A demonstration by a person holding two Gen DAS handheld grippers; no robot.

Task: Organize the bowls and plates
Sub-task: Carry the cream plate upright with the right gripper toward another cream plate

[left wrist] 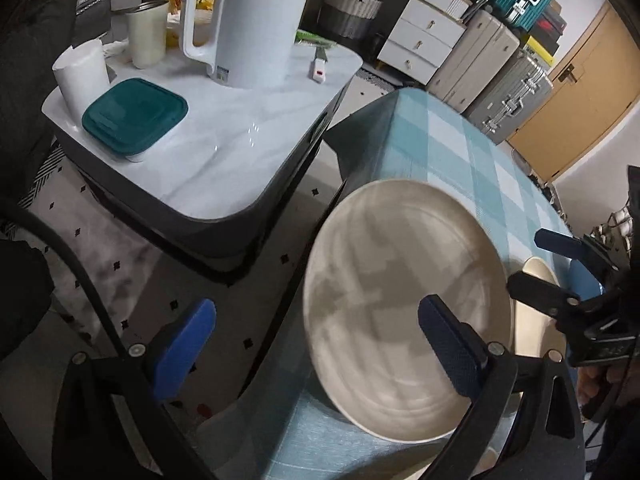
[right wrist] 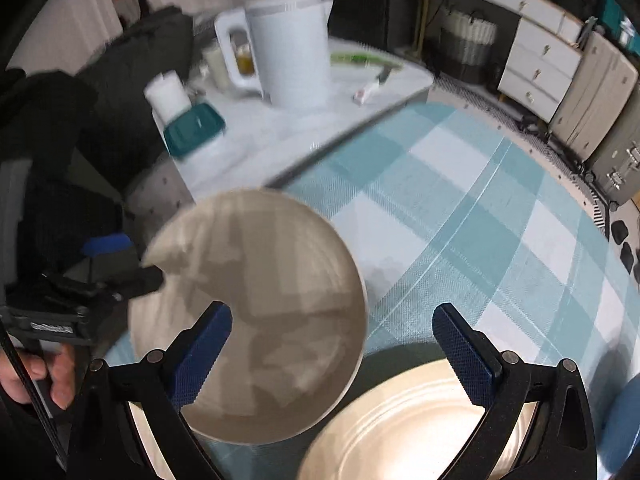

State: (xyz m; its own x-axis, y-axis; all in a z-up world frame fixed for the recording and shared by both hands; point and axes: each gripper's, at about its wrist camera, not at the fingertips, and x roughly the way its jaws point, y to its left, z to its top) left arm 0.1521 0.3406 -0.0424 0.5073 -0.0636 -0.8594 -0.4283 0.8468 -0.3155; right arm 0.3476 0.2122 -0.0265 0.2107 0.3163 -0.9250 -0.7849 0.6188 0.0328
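Note:
A large cream plate (left wrist: 400, 300) (right wrist: 256, 312) sits over the near corner of the checked blue table (left wrist: 460, 152), its image blurred. My left gripper (left wrist: 318, 346) is open wide, with its right finger (left wrist: 452, 348) in front of the plate's lower rim. My right gripper (right wrist: 334, 352) is also open wide, and its left finger (right wrist: 204, 352) overlaps the plate. Neither pair of jaws is closed on it. Whether the plate rests on the cloth cannot be told. A second cream plate (right wrist: 400, 420) (left wrist: 538, 320) lies below the right gripper. A blue dish (right wrist: 620, 420) lies beside it.
A white marble side table (left wrist: 224, 152) stands left across a strip of floor. It carries a kettle (left wrist: 256, 20), a teal-lidded box (left wrist: 134, 116), a cup and a paper roll. White drawers (left wrist: 424, 36) and suitcases (left wrist: 512, 88) line the back. A hand (right wrist: 52, 376) holds the left gripper.

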